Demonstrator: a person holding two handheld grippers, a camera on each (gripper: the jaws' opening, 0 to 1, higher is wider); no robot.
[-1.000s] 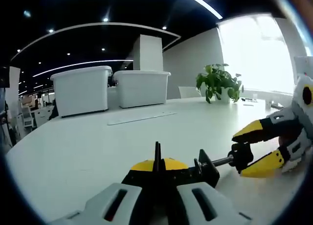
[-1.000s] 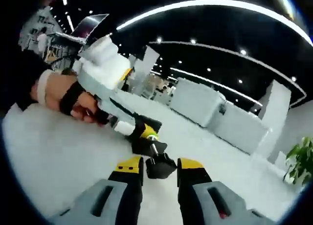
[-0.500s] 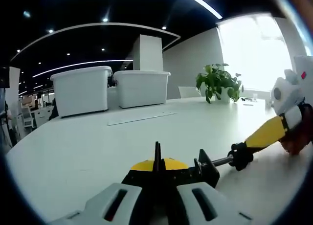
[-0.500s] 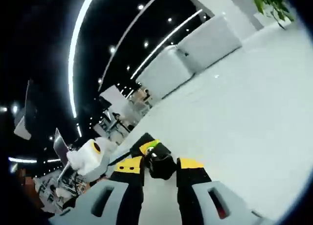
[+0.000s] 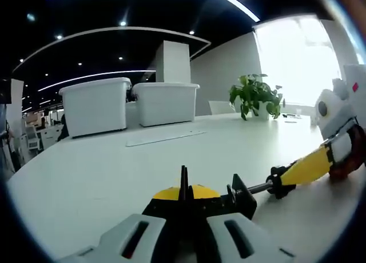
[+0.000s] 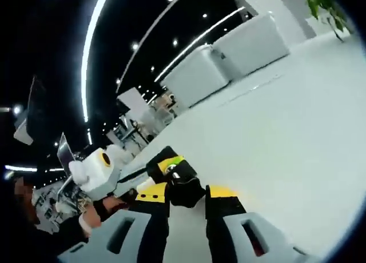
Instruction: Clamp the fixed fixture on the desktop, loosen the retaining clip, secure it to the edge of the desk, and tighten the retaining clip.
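Note:
A black clamp fixture with a yellow part lies low over the white desk, and my left gripper is shut on it. Its screw rod runs right to a black knob. My right gripper, yellow-tipped, is shut on that knob. In the right gripper view the knob sits between my right gripper's yellow-tipped jaws. Behind it is the fixture's black and yellow body, held by the left gripper.
Two white storage bins stand at the desk's far side, with a flat pale strip lying before them. A potted plant stands at the back right. A person's hand holds the left gripper.
My right gripper has rolled around the knob; its two spread yellow jaws now appear edge-on as one. The right gripper view has rolled with it. My left gripper and the fixture have stayed still.

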